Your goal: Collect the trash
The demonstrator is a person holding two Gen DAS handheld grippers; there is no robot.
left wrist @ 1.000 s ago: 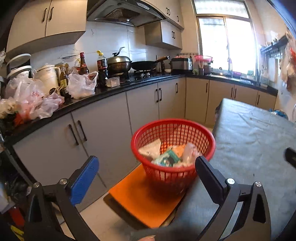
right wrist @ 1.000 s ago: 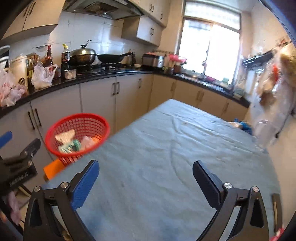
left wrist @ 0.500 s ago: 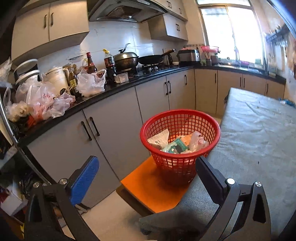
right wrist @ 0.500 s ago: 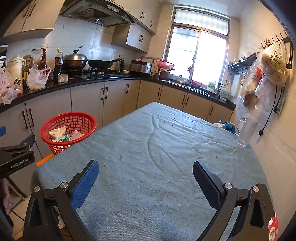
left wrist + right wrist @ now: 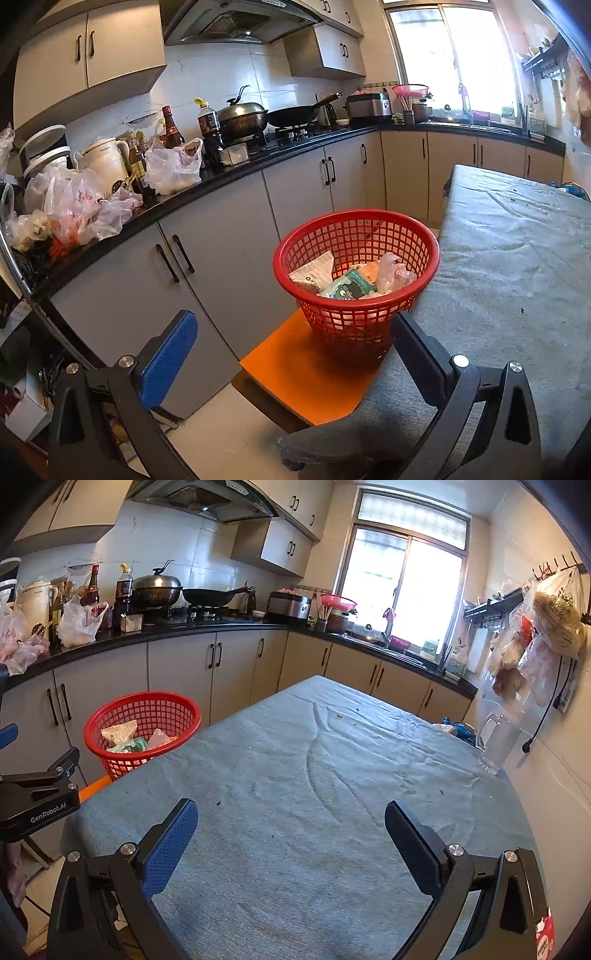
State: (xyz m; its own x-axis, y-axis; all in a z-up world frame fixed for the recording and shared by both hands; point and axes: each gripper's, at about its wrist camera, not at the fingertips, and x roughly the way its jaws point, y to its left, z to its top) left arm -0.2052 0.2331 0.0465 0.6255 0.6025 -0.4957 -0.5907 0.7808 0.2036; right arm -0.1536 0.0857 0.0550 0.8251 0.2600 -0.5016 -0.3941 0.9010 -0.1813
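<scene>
Left gripper (image 5: 293, 341): fingers spread wide, pinching nothing, hanging off the bench corner facing the basket.
Right gripper (image 5: 290, 827): fingers likewise gaping, hovering over bare cloth.
Red basket (image 5: 356, 295): sitting on an orange stool (image 5: 314, 376) just beside the bench (image 5: 332, 775), likely for easy drops.
Trash: wrappers (image 5: 351, 284) lying inside the basket; only crumbs showing on the cloth.

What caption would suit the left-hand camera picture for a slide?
Open left gripper faces a red basket of wrappers on an orange stool beside the cloth-covered table.
</scene>
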